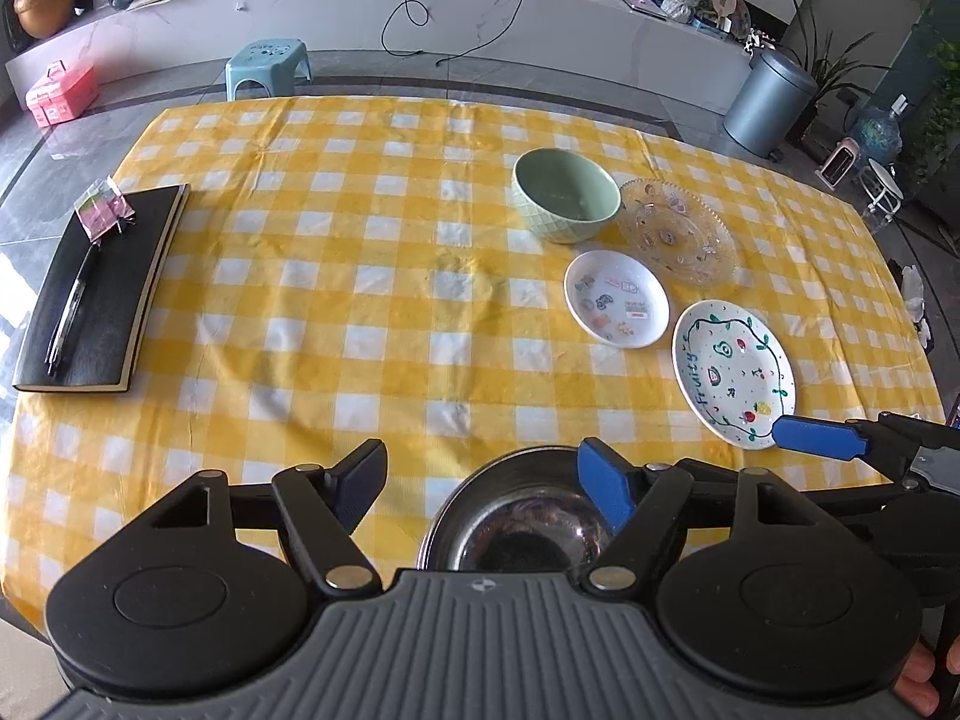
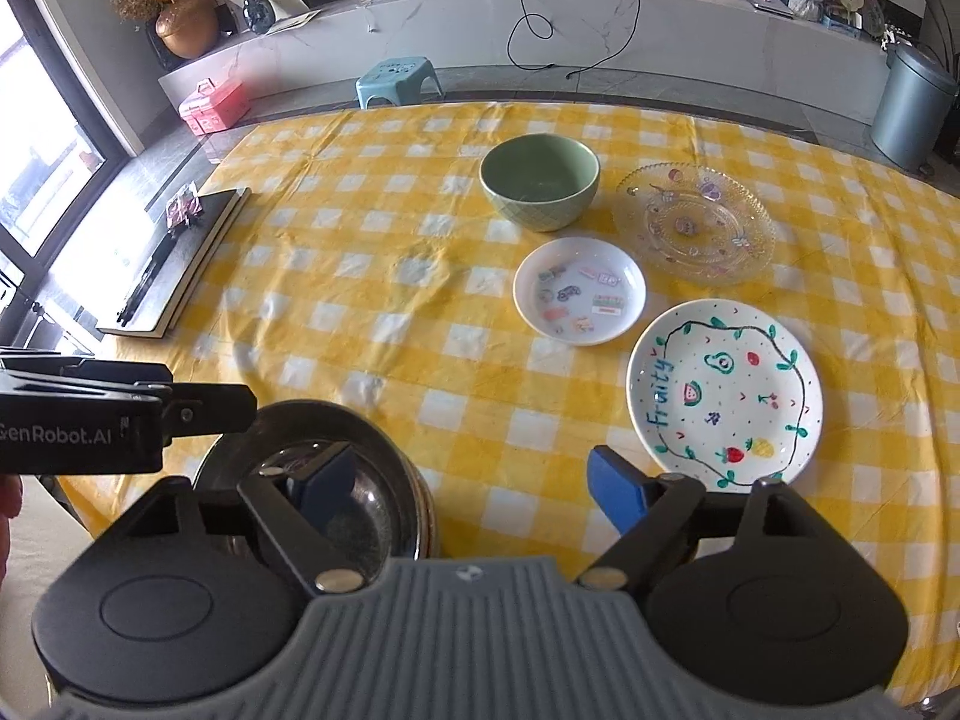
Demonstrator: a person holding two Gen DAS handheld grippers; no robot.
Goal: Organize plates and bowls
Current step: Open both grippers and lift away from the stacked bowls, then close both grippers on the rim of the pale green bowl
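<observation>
Both grippers were spread and empty: right gripper (image 2: 477,483) sat nearest the Fruity plate (image 2: 724,391), just ahead-right of its fingers, while left gripper (image 1: 483,480) hung over the steel bowl (image 1: 510,525) at the near table edge.

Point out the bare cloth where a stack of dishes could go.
Free: the yellow checked cloth between the black notebook and the green ceramic bowl. Crowded: the right side, where the bowl, clear glass plate, small white dish and fruit-painted plate cluster.
</observation>
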